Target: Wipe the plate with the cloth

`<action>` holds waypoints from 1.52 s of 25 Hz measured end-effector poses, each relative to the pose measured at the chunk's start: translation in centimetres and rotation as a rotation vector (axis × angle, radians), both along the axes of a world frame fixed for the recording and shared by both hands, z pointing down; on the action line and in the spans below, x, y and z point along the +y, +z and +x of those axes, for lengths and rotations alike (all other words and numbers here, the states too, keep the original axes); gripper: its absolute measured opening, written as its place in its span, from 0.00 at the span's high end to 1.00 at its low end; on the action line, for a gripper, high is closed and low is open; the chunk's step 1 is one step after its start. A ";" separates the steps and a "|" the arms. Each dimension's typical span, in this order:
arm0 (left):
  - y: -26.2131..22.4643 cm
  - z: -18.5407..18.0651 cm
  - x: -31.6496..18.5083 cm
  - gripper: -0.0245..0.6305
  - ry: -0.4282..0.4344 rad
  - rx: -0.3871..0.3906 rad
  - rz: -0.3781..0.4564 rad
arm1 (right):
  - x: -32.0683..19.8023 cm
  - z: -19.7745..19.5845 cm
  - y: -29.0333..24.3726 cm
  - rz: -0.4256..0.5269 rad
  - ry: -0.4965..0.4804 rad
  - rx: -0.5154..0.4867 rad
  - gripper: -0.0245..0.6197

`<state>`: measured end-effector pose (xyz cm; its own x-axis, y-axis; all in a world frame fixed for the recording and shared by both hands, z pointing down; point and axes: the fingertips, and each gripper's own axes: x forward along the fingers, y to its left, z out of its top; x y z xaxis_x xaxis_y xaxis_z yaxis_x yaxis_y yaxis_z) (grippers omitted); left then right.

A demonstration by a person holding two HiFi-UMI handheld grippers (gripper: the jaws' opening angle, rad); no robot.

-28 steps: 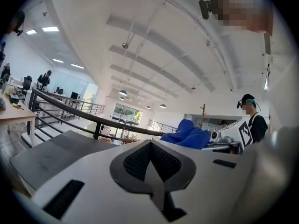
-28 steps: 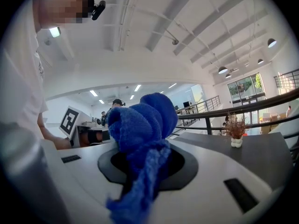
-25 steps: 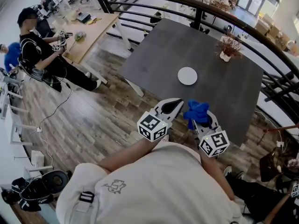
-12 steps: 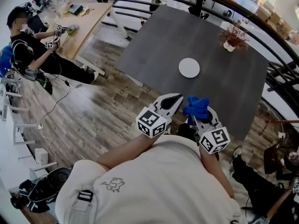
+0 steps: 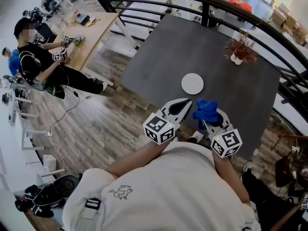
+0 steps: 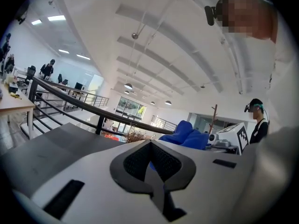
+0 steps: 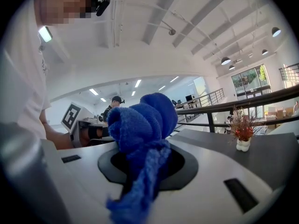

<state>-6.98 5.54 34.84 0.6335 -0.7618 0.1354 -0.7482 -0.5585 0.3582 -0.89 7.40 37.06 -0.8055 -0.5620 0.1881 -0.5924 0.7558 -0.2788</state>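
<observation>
A blue cloth (image 5: 206, 109) is clamped in the right gripper (image 5: 208, 120); the left gripper (image 5: 185, 102) is held closed and empty. The plate (image 5: 192, 83) is seen on the table (image 5: 159, 57), beyond both.

The person is wearing a loose white shirt (image 5: 163, 191) that is carrying a small grey emblem (image 5: 118, 192). A black strap buckle (image 5: 91, 204) is sitting just below and left of that emblem. Up and right of the emblem, the left gripper (image 5: 185, 102) and right gripper (image 5: 207, 115) are showing white shells, black-lined jaws and cubes (image 5: 159, 127) printed with black-and-white square markers.
</observation>
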 end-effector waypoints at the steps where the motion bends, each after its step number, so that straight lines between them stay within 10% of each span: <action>1: -0.1 0.6 -0.8 0.96 0.000 -0.005 0.004 | -0.8 0.6 0.0 0.000 -0.008 -0.002 0.81; 12: 0.9 1.2 -6.7 0.96 -0.033 -0.047 -0.015 | -7.1 2.2 2.3 -0.048 -0.081 0.018 0.81; 33: 21.5 -5.0 -16.2 0.95 0.054 -0.124 -0.458 | -18.1 -1.6 20.6 -0.337 0.046 0.148 0.81; 38: 27.9 -5.3 -17.8 0.78 0.076 -0.144 -0.578 | -20.0 -1.4 26.3 -0.411 0.098 0.157 0.81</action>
